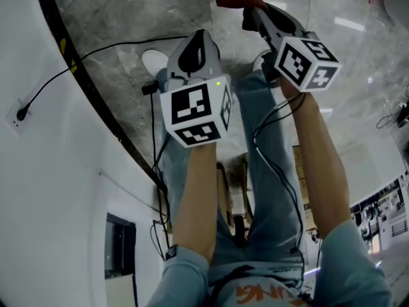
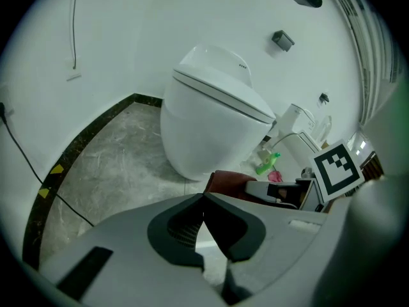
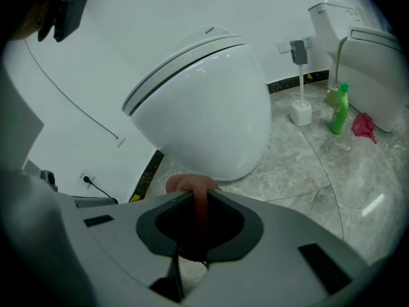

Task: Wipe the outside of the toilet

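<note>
Reddish-brown cloth [image 3: 190, 185] sits pinched between the jaws of the right gripper [image 3: 199, 196], which are closed tight on it; only a small fold shows past the tips. The left gripper [image 2: 204, 198] has its jaws together, with nothing in them. Just ahead stands the white toilet [image 3: 204, 107] on the grey stone floor [image 3: 307, 171], not yet touched by the cloth. One risk, I think: so little cloth sticks out that the hard jaw tips could scrape the glossy bowl — or the cloth could slip out when dragged.
</note>
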The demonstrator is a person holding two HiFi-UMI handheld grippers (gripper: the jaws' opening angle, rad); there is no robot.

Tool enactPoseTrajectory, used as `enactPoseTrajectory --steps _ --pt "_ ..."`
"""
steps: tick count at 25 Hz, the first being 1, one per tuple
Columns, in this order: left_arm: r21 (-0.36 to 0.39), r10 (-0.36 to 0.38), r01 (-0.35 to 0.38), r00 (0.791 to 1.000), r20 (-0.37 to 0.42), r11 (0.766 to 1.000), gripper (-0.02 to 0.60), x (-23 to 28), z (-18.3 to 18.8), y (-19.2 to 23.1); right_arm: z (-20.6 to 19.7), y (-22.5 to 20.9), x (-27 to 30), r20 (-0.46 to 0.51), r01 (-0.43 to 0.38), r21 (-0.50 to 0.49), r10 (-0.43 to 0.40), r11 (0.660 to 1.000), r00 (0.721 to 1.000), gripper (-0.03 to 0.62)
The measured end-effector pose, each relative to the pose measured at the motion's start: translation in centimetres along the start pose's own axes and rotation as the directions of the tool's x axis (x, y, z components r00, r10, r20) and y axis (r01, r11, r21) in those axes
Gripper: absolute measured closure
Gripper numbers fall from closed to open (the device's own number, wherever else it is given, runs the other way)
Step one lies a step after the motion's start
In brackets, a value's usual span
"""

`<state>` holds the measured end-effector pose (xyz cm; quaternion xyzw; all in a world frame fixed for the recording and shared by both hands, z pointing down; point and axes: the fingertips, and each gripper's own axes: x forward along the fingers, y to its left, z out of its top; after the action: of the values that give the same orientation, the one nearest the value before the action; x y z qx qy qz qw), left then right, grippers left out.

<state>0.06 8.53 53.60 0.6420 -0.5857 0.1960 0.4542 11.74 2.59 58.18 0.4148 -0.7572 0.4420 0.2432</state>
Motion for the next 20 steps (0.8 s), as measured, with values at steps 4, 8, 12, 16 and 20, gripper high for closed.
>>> enactPoseTrajectory --steps 4,8,12,16,20 --pt "0.006 0.012 -0.012 0.999 0.037 1.0 0.583 -0.3 0.9 3.9 -0.1 1.7 2.2 0.036 0.037 0.033 -0.038 0.999 0.999 0.542" --pt "0.005 0.002 -0.003 0.999 0.033 1.0 0.583 0.5 1.1 7.1 -1.1 4.5 4.9 0.048 0.035 0.069 -0.038 0.997 0.998 0.542" --pt "-0.01 -0.003 0.003 1.0 0.028 1.0 0.583 1.2 1.4 10.0 -1.9 7.3 7.9 0.046 0.008 0.093 -0.013 0.996 0.999 0.542" --pt "-0.024 -0.022 0.022 0.999 0.025 0.999 0.583 2.2 1.8 12.3 -0.8 9.1 10.6 0.106 -0.012 0.151 -0.005 0.988 0.994 0.542" --pt "-0.022 -0.033 0.033 0.999 0.024 0.999 0.583 3.6 2.8 14.1 -0.4 9.8 13.2 0.131 -0.004 0.182 -0.02 0.983 0.991 0.542"
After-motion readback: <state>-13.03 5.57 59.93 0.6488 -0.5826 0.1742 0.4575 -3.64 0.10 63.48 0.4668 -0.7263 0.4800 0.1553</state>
